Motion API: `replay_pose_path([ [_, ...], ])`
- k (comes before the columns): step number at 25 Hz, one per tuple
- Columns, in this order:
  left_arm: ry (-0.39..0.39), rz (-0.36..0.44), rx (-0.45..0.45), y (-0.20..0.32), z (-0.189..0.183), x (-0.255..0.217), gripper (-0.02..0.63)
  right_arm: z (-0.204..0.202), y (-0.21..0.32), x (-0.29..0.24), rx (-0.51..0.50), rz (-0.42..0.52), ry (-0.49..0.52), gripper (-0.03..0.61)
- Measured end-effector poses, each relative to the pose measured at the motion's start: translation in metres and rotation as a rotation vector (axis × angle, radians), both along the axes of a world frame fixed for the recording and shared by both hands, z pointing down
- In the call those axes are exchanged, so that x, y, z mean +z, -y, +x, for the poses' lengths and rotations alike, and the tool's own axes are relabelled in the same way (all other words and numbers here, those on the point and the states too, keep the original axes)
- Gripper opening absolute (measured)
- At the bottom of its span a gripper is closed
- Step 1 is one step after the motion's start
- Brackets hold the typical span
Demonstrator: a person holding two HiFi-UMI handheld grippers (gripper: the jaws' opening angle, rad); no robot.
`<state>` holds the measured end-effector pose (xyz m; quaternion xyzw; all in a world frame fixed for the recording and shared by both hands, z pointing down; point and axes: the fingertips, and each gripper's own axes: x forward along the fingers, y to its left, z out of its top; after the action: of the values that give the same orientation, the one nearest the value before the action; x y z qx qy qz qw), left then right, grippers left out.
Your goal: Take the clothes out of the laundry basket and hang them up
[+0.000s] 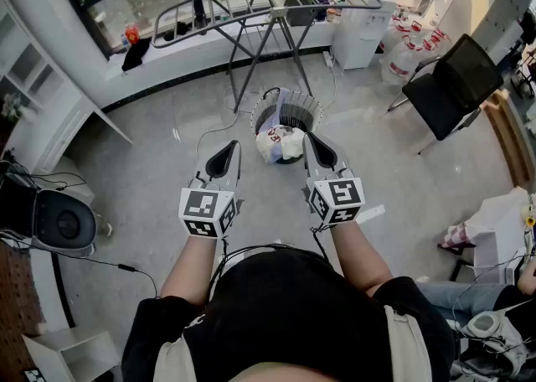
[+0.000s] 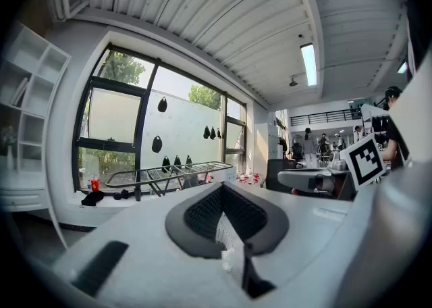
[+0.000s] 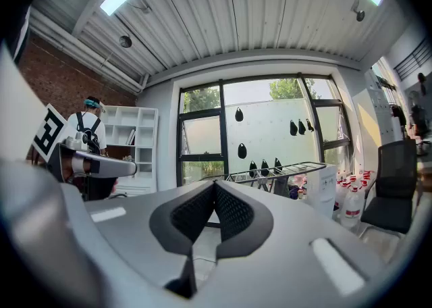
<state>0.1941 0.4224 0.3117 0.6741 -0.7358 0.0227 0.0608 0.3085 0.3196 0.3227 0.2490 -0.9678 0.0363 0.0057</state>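
You wear a black shirt [image 1: 285, 305] with short sleeves. Two pale, sandy straps [image 1: 408, 343] run over your shoulders.

The left gripper [image 1: 224, 157] and the right gripper [image 1: 322, 152] are light grey, smooth and round. Each one has black pads [image 2: 202, 213] with a bumpy net pattern, and a black rim around them shaped a bit like a leaf.

At the back of each gripper sits a white cube with black square marks: the left cube [image 1: 207, 212] and the right cube [image 1: 337, 201]. A thin black cable [image 1: 251, 248] curves between them across your chest.

The left gripper's grey shell has a long dark slot [image 2: 100, 267]. The right one has a pale bar [image 3: 335, 266].
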Motion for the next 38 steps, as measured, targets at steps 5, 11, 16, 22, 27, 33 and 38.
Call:
replay_pose_path([
  [5,-0.017,0.001,-0.02,-0.009,0.001,-0.003,0.008,0.006,-0.01,-0.005,0.016,0.005,0.013,0.014],
  [11,-0.031,0.005,-0.044,-0.02,-0.007,-0.003,0.008,0.006,-0.022,-0.008,0.022,0.008,0.008,0.014],
  [16,-0.038,0.009,-0.039,-0.033,-0.016,-0.004,0.008,-0.002,-0.035,-0.009,0.039,0.008,-0.003,0.014],
  [22,-0.043,0.012,-0.023,-0.054,-0.038,0.005,0.008,-0.016,-0.053,-0.003,0.078,0.011,0.001,0.014],
  [27,-0.023,-0.007,-0.011,-0.072,-0.055,0.011,0.008,-0.029,-0.073,0.002,0.095,0.001,0.001,0.014],
  [33,-0.036,-0.007,-0.017,-0.062,-0.065,0.019,0.008,-0.033,-0.06,0.01,0.103,-0.013,-0.004,0.014],
  [38,-0.029,-0.019,-0.015,-0.028,-0.08,0.029,0.008,-0.047,-0.023,0.02,0.109,-0.023,0.004,0.014],
])
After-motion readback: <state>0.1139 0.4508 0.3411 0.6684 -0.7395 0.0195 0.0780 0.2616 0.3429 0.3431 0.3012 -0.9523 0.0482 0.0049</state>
